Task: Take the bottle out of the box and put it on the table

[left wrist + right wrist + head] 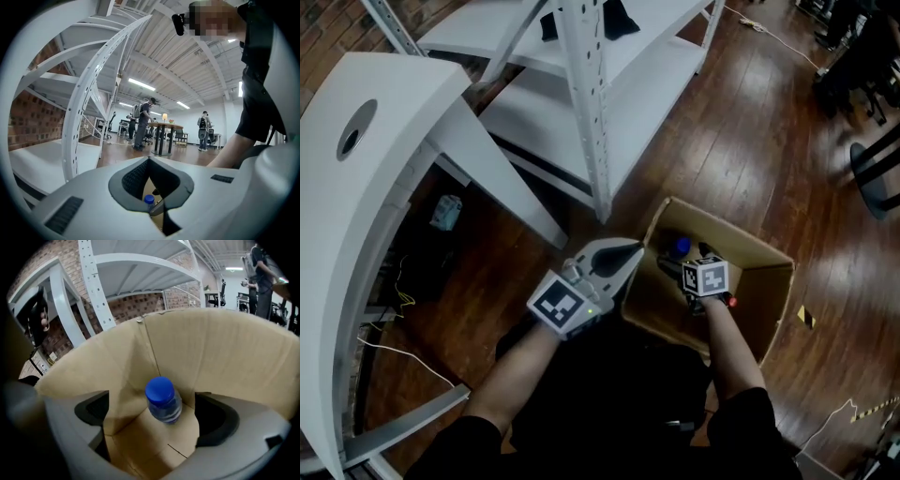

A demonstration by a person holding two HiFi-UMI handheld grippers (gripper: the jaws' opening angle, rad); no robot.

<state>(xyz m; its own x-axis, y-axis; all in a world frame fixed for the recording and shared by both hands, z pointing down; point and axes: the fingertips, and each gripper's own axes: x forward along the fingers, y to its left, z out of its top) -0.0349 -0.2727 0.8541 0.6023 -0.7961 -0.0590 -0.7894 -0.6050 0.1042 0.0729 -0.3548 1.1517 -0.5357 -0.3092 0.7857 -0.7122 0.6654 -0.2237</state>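
Dark wooden floor [750, 122] runs under everything, and the cardboard box [773, 281] stands open on it at the person's feet. No part of the task is finished. The bottle [679, 247] stands upright in a far corner of the box, blue cap up, and neither gripper touches it.

To the left, the left gripper [630, 253] lies level at the box's left rim with its jaws brought together at the tips. Nothing is clearly clamped between them, and I cannot tell whether they touch the cardboard. To the right, the right gripper [152, 416] dips into the box at a downward angle. Its jaws are spread wide, and the bottle sits ahead of them, roughly centred in the gap and clear of both pads. The reach looks nearly made; closing on the bottle, lifting it out and setting it down are all left to do.

At the left edge is a white curved table [384, 112] with a round hole in its top, probably where the bottle should go. A small pale object [445, 212] and loose cables [398, 352] lie on the floor beneath it. A white metal rack [591, 103] rises behind the box, and dark office chairs [872, 66] stand at the far right. The left gripper view shows a wide hall beyond, with people [143, 124] standing well off.
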